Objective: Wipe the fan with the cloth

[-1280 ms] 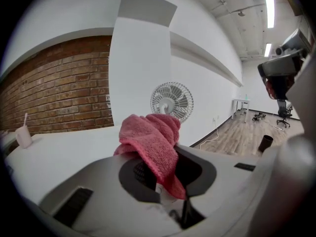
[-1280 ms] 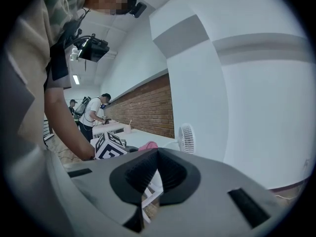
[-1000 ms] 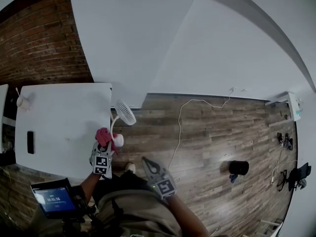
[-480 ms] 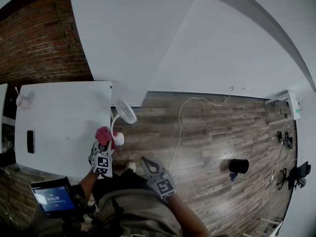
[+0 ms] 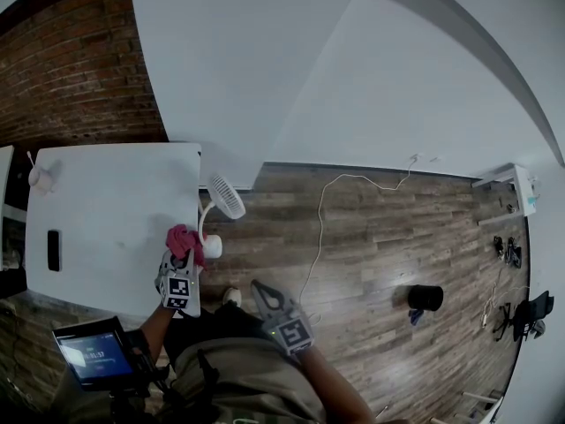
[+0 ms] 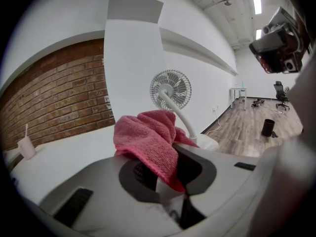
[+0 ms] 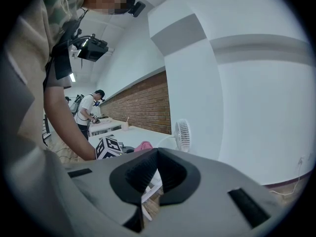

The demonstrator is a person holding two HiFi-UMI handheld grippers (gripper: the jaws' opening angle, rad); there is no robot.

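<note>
Hardly any change vs a sec ago: left gripper (image 5: 182,259) w/ its cloth (image 6: 148,137) sits in nearly the same spot by the fan, and right gripper (image 7: 154,169) hasn't budged.

Nearest, in head view: a small lit screen (image 5: 88,356) at bottom left, by the person's left arm. Right gripper is held low in front of the body, over the wood floor (image 5: 388,254), jaws together w/ nothing btwn them, well apart from the fan.

Left gripper is clamped on the pink cloth, which bunches up over the jaw tips. Cloth is right up against the fan base (image 5: 211,246) and curved stem; can't tell if it touches.

Fan (image 5: 225,197) is small and white, at the right edge of the white table (image 5: 106,201), w/ its round head tilted up past the cloth.

Further along the table: a dark flat thing (image 5: 53,250) near the left edge and a small white bottle (image 5: 35,177) at the far corner.

On the floor, a white cable (image 5: 322,228) runs to the wall, w/ a black bin (image 5: 425,298) off to the right. Behind the table is a brick wall (image 5: 79,69). In the right gripper view another person (image 7: 89,110) stands far back.
</note>
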